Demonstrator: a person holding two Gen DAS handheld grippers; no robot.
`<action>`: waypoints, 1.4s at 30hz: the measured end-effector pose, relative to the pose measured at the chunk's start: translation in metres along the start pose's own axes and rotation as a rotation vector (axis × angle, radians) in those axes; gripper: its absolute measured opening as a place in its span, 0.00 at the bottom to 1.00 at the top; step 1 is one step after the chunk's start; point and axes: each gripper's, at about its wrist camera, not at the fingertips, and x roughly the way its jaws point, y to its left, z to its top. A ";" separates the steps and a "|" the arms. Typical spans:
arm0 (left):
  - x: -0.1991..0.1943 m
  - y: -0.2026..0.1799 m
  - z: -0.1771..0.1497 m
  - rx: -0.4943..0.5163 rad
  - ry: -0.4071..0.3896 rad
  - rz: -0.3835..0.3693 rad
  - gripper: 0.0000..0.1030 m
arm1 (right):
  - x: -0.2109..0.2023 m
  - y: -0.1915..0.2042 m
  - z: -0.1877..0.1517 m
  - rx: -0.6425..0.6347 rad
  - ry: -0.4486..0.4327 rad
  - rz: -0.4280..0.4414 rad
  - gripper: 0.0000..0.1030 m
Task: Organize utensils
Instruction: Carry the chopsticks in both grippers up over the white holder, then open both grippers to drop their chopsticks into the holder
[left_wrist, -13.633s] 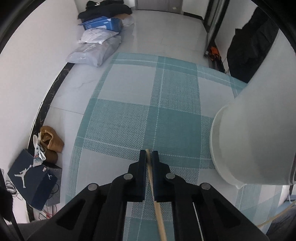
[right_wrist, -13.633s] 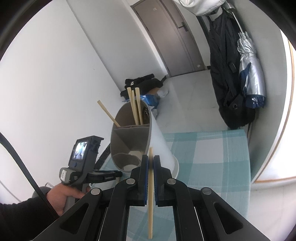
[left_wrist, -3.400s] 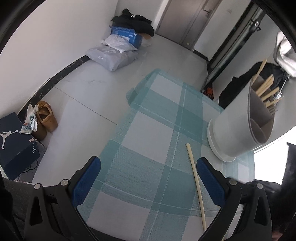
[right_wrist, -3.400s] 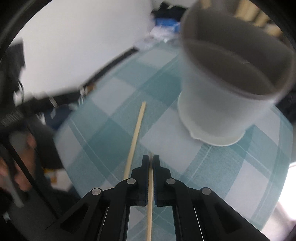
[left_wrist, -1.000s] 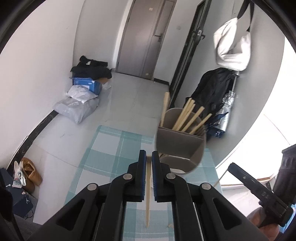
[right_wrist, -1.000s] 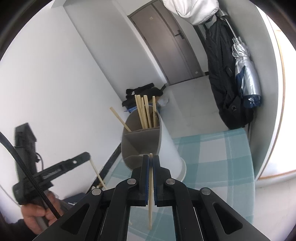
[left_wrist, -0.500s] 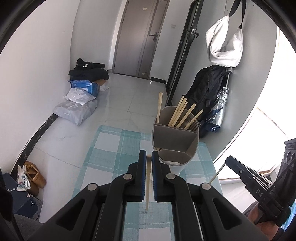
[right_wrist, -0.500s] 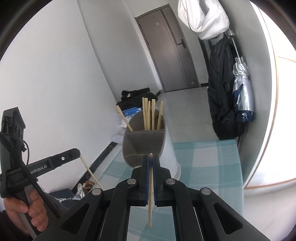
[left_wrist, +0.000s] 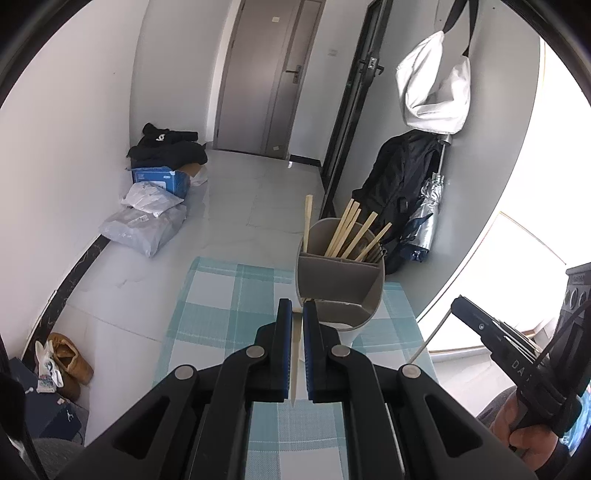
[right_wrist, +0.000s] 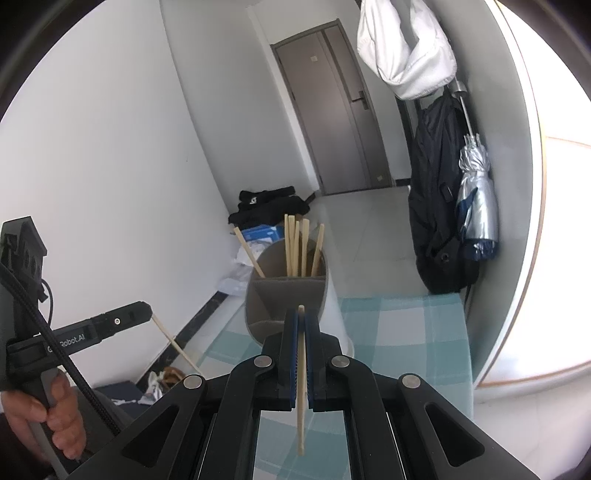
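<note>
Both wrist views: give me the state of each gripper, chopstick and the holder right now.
Left gripper: shut on a chopstick, held above the cloth.
Right gripper: shut on a second chopstick, tip hanging down.
Utensil holder: upright on the checked cloth, rear compartments holding several chopsticks, front compartments look empty.
Door: closed.

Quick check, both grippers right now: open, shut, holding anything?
Left gripper: shut on a pale wooden chopstick.
Right gripper: shut on a second pale wooden chopstick, in front of the grey divided utensil holder.
</note>
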 end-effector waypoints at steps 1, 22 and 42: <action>-0.001 -0.001 0.002 0.005 0.000 -0.004 0.02 | -0.001 0.001 0.002 -0.003 -0.004 0.001 0.03; -0.019 -0.025 0.091 0.017 -0.014 -0.197 0.02 | -0.016 -0.007 0.083 0.033 -0.123 0.023 0.03; 0.017 -0.011 0.168 0.013 -0.066 -0.190 0.02 | 0.036 -0.006 0.175 -0.006 -0.210 0.031 0.03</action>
